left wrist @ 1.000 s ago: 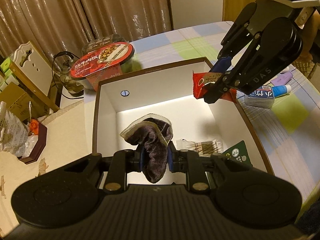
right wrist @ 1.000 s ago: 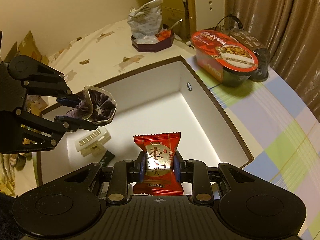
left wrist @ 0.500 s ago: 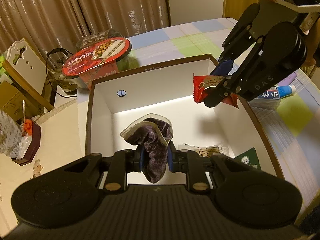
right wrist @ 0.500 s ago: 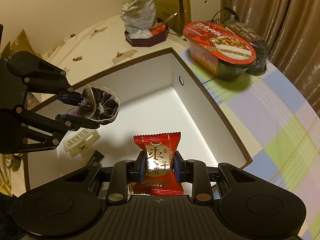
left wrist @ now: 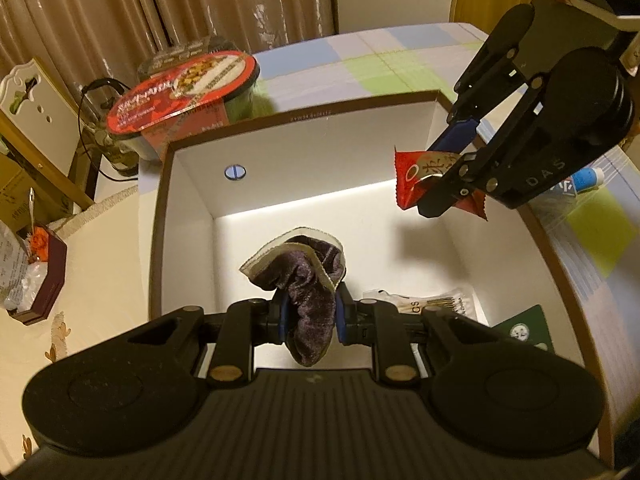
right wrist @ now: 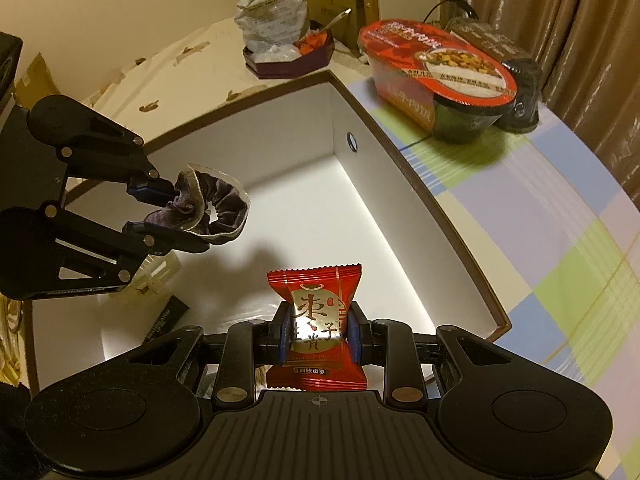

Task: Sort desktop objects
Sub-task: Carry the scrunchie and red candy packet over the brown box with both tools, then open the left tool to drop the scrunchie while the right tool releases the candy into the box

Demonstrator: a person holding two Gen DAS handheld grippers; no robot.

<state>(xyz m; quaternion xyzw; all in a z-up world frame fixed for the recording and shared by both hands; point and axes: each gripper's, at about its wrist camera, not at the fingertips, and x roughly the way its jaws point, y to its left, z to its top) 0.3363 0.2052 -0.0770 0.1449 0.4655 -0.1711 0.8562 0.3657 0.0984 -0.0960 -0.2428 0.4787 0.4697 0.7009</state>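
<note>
Over the last second both grippers have advanced over the open box (left wrist: 192,216), so release is likely next: the left gripper (left wrist: 310,314) clamps the purple scrunchie (left wrist: 304,280), hanging downward, while the right gripper (right wrist: 318,330) clamps the red snack packet (right wrist: 318,308), upright, long axis vertical.
</note>
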